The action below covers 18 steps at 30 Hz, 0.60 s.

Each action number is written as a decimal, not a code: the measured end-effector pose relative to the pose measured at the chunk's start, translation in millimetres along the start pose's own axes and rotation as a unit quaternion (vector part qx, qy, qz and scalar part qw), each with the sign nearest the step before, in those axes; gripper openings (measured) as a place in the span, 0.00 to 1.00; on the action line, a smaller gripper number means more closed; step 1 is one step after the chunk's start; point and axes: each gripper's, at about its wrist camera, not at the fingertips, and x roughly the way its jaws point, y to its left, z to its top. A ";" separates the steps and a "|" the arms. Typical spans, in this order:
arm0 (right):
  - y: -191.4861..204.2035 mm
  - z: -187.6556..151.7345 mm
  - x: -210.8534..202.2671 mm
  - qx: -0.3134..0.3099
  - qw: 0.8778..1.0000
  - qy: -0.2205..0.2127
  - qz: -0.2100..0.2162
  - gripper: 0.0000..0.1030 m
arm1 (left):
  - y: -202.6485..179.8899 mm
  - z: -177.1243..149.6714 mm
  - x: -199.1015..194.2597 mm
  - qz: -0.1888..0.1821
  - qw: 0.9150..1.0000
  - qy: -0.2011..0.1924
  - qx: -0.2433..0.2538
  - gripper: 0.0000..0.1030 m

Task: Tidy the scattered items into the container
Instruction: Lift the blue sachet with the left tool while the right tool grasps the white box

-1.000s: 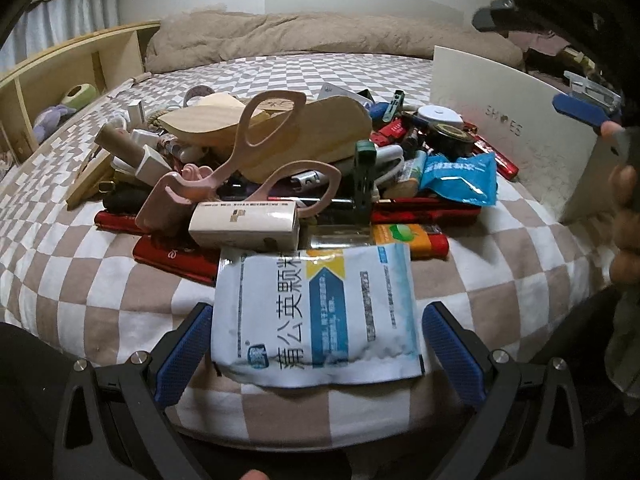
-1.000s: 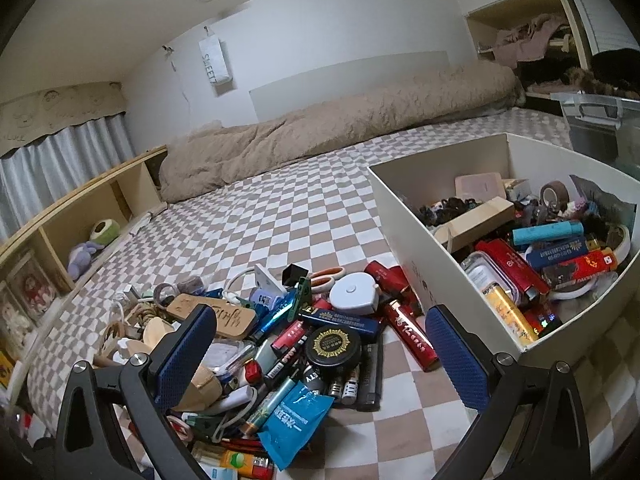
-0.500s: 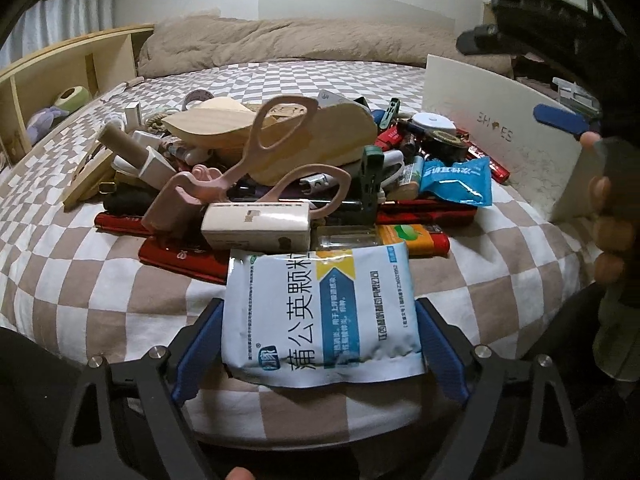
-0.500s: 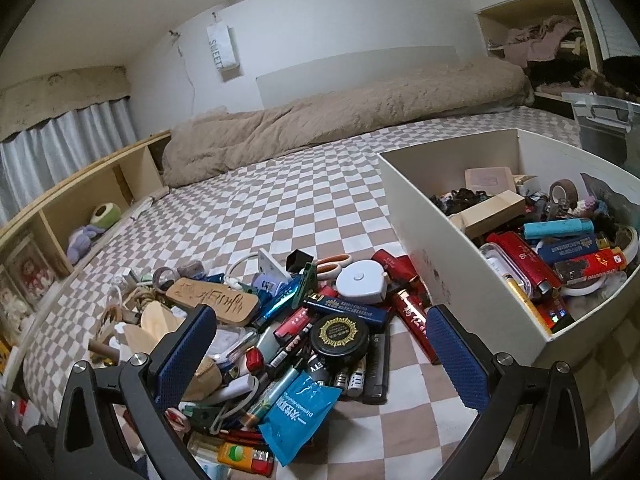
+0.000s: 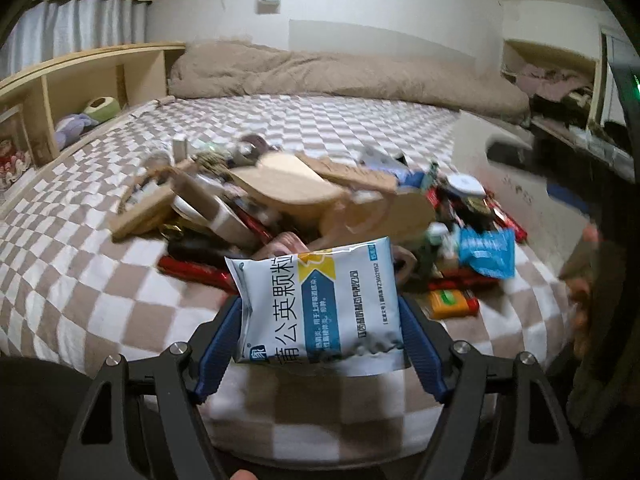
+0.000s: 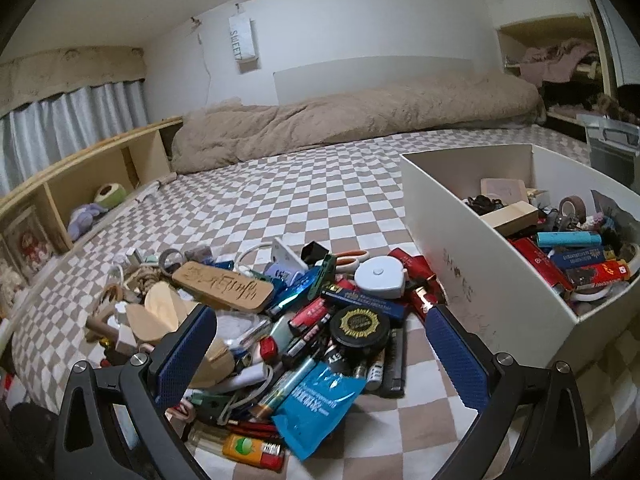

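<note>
A white and blue medicine sachet point(image 5: 280, 308) hangs tilted above the checkered bed, lifted clear of the sheet. My left gripper point(image 5: 319, 303) is closing on it, its blue pads pressing both side edges. Behind it, blurred, lies the pile of scattered items point(image 5: 320, 200). In the right wrist view my right gripper point(image 6: 320, 314) stands open over the same pile point(image 6: 280, 300), above a black round tin point(image 6: 359, 324) and a blue packet point(image 6: 320, 404), holding nothing. The white box point(image 6: 480, 264), with several items inside, sits on the bed just right of the pile.
The checkered bed sheet point(image 6: 300, 200) stretches behind the pile to a rolled beige duvet point(image 6: 340, 128). A wooden shelf point(image 6: 80, 184) runs along the left side. A grey bin point(image 6: 612, 148) stands behind the box. A wooden plaque point(image 6: 224, 286) tops the pile.
My left gripper's jaws narrowed onto the sachet and raised it off the bed, and the view tilted up. The right gripper shifted slightly closer to the pile.
</note>
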 end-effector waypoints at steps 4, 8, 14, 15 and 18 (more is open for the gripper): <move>13.5 -9.9 -2.1 -0.012 1.000 0.016 0.005 1.00 | 19.5 24.6 -8.7 0.014 0.999 -0.035 -0.013 0.75; 29.3 -18.7 -7.2 -0.025 0.999 0.023 0.005 1.00 | 39.0 53.3 -16.5 0.037 0.996 -0.081 -0.018 0.75; 65.8 -39.1 -13.8 -0.043 0.999 0.022 0.021 1.00 | 66.1 89.8 -22.2 0.050 0.989 -0.132 -0.040 0.75; 71.3 -42.2 -14.2 -0.047 0.998 0.022 0.022 1.00 | 68.7 92.6 -21.5 0.049 0.989 -0.136 -0.041 0.75; 91.0 -55.0 -12.8 -0.054 0.998 0.027 0.025 1.00 | 79.9 93.2 -18.0 0.047 0.988 -0.137 -0.052 0.75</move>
